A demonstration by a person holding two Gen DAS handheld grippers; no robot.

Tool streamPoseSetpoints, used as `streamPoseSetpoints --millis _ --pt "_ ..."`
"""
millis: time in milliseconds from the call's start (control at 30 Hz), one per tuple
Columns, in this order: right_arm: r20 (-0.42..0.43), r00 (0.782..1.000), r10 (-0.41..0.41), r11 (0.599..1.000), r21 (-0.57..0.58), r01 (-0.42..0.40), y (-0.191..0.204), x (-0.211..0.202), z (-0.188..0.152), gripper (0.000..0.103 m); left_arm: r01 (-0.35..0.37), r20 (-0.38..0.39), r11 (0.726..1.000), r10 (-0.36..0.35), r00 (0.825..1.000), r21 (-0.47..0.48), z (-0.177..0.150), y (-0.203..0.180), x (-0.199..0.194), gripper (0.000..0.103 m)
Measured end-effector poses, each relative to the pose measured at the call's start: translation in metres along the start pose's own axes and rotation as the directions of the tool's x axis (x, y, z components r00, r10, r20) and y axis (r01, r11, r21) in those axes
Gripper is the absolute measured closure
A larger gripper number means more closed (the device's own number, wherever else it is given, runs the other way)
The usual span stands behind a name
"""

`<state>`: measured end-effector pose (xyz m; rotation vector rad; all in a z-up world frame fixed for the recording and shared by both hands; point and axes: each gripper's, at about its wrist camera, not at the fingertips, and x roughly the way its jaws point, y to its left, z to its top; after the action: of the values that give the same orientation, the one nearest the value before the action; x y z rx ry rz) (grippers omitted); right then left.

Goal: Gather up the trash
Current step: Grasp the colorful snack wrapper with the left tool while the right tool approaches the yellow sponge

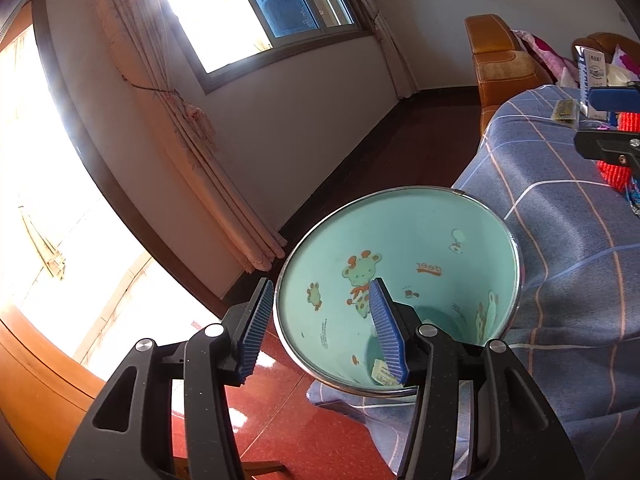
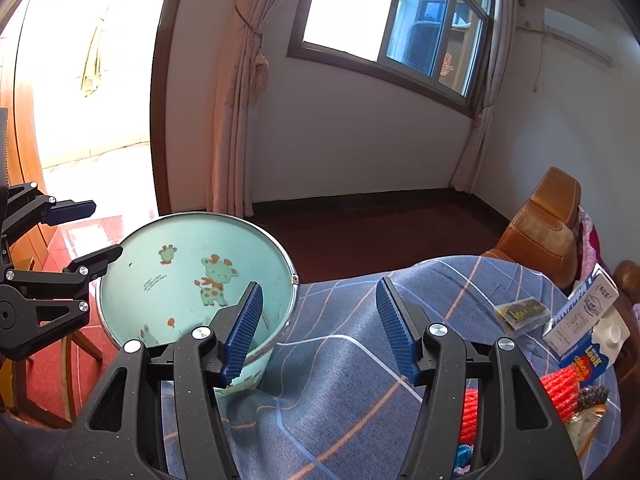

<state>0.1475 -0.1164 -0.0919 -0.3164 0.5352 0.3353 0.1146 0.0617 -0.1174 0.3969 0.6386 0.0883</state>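
A mint-green bin with cartoon deer and a metal rim stands beside the blue checked cloth. A small paper scrap lies in its bottom. My left gripper is open and empty over the bin's rim, one finger inside. It also shows in the right wrist view. My right gripper is open and empty above the cloth, right of the bin. On the cloth lie a small dark packet, a white carton and a blue carton.
A red knitted item and a crumpled wrapper lie at the cloth's right. An orange leather chair stands behind. A window, curtains and a bright doorway line the far wall. The floor is red tile.
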Motion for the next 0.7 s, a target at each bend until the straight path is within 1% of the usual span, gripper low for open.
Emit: streamPoseSetpoints --millis 100,167,300,400,467,533,600,700 --pt "-0.002 0.999 -0.034 0.999 0.036 0.034 -0.018 -0.024 -0.013 0.043 0.038 0.006 0.999 -0.038 0.999 0.013 0.001 -0.015 -0.008 0.053" --pt "-0.007 0.998 -0.064 0.995 0.080 0.064 -0.036 -0.046 -0.028 0.041 0.075 0.006 0.997 -0.075 0.997 0.025 0.001 -0.028 -0.012 0.053" --pt "-0.055 0.984 -0.169 0.965 0.196 0.177 -0.088 -0.089 -0.070 0.039 0.164 -0.009 0.985 -0.164 0.986 0.046 0.001 -0.059 -0.021 0.053" --pt "-0.115 0.958 -0.262 0.908 0.306 0.285 -0.134 -0.119 -0.111 0.039 0.218 -0.009 0.972 -0.218 0.976 0.088 0.003 -0.088 -0.031 0.053" --pt "-0.164 0.937 -0.309 0.851 0.392 0.349 -0.164 -0.137 -0.143 0.038 0.250 -0.004 0.962 -0.251 0.968 0.112 0.006 -0.107 -0.041 0.052" --pt "-0.193 0.926 -0.325 0.809 0.449 0.378 -0.183 -0.150 -0.168 0.038 0.280 0.007 0.951 -0.283 0.959 0.128 0.011 -0.125 -0.053 0.050" --pt "-0.211 0.917 -0.339 0.778 0.484 0.400 -0.194 -0.160 -0.187 0.038 0.311 0.018 0.940 -0.317 0.948 0.142 0.016 -0.142 -0.064 0.049" --pt "-0.221 0.910 -0.351 0.758 0.503 0.415 -0.199 -0.171 -0.201 0.038 0.342 0.037 0.920 -0.355 0.934 0.191 0.024 -0.171 -0.080 0.047"
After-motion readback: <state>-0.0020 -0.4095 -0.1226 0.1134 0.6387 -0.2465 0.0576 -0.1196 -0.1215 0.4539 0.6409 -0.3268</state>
